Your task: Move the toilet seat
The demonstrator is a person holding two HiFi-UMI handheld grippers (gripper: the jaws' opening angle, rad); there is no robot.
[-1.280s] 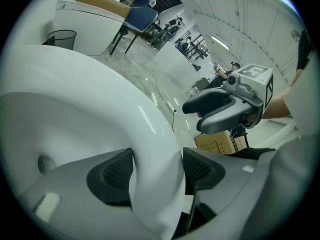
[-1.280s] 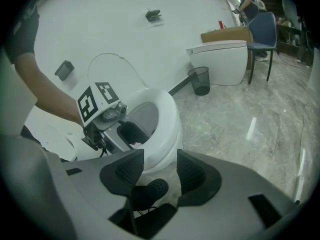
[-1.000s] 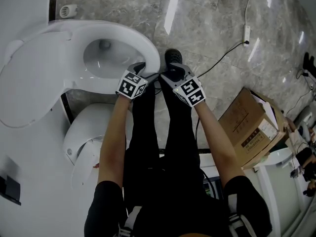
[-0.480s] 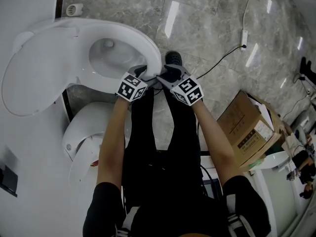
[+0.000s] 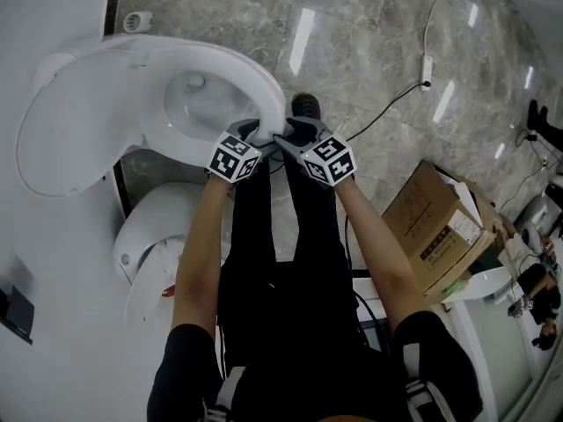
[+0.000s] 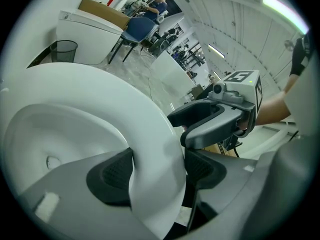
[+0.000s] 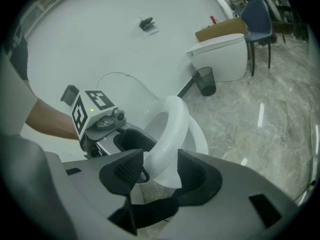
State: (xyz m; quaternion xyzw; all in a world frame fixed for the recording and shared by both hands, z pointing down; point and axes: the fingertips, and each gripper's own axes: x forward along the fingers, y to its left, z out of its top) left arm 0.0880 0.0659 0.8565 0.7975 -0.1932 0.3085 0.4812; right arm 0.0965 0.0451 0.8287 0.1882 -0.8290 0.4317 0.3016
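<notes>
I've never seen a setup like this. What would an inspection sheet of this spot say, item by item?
Surface: glossy grey marble floor.
Job's things: toilet seat tilted up off the bowl; lid open behind it.
Clutter: cardboard box, second toilet, mesh wastebasket.
Grippers: left gripper and right gripper are both closed on the seat's front edge.
Cables: black cable across the floor to a white power strip.
Surroundings: white wall, blue chair.
</notes>
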